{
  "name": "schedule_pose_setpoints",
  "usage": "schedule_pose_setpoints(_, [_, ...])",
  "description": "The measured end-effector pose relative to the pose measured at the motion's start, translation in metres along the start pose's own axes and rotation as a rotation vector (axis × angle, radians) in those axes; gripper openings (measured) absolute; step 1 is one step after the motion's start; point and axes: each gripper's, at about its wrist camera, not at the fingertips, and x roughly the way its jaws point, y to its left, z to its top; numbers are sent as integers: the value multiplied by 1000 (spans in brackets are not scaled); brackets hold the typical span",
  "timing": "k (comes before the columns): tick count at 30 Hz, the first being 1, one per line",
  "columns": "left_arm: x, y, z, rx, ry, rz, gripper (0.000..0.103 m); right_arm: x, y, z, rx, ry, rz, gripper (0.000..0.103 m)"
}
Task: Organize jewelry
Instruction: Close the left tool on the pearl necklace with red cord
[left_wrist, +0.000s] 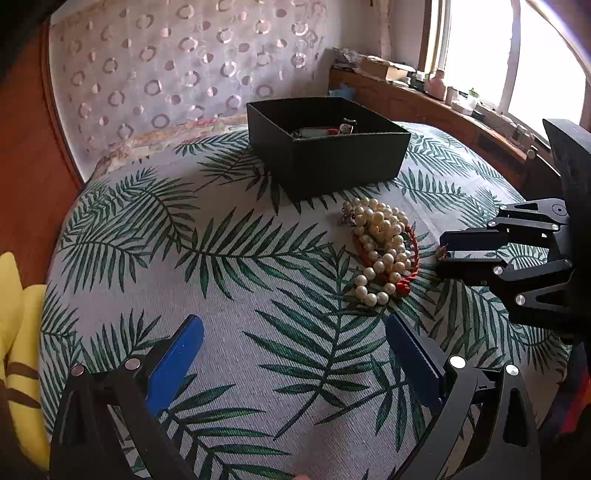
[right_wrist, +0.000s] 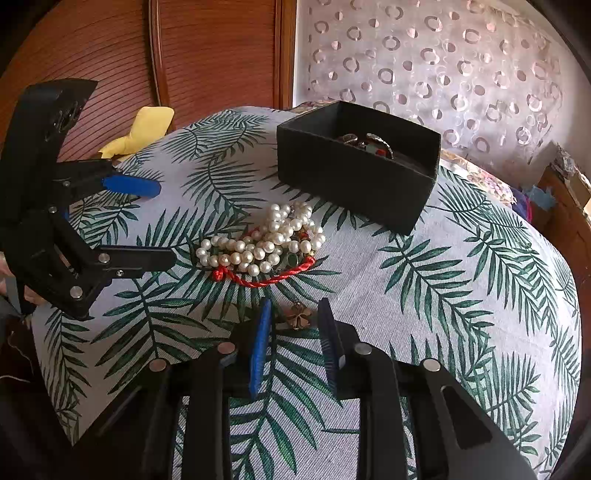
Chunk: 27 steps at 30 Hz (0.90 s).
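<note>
- Surface: I am working over a bed (right_wrist: 461, 295) with a palm-leaf cover.
- Box (right_wrist: 354, 177): black, open-topped, sitting at the far side of the cover; a few dark and red pieces are lying inside it.
- Pearls (right_wrist: 258, 243): a heap of white strands lying on the cover just in front of the box, tangled with a red cord (right_wrist: 273, 280) that is looping out along the near edge of the heap.
- Charm (right_wrist: 297, 315): a small brown clover-shaped piece, lying apart from the heap on its near side.
- Right gripper (right_wrist: 295, 317): pointing down at the cover; its jaws are standing narrowly apart with the charm between their tips; no firm pinch is showing.
- Left gripper (left_wrist: 295, 332): jaws are standing spread wide, holding nothing, hovering near the pearls.
- Yellow cloth (right_wrist: 147, 129): lying at the bed's far edge.
</note>
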Motion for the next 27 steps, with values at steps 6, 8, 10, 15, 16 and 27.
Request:
schedule_pose_setpoints(6, [2, 1, -3, 7, 24, -11, 95, -1, 0, -1, -6, -10, 4, 17])
schedule_pose_setpoints(8, [1, 1, -4, 15, 28, -9, 95, 0, 0, -1, -4, -10, 6, 17])
schedule_pose_setpoints(10, [0, -1, -5, 22, 35, -8, 95, -1, 1, -1, -3, -10, 6, 17])
schedule_pose_setpoints(15, [-6, -4, -3, 7, 11, -66, 95, 0, 1, -1, -6, -10, 3, 17])
schedule_pose_setpoints(16, [-7, -4, -2, 1, 9, -76, 95, -1, 0, -1, -7, -10, 2, 17])
schedule_pose_setpoints(27, [5, -18, 23, -3, -9, -135, 25, -1, 2, -1, -12, -10, -6, 17])
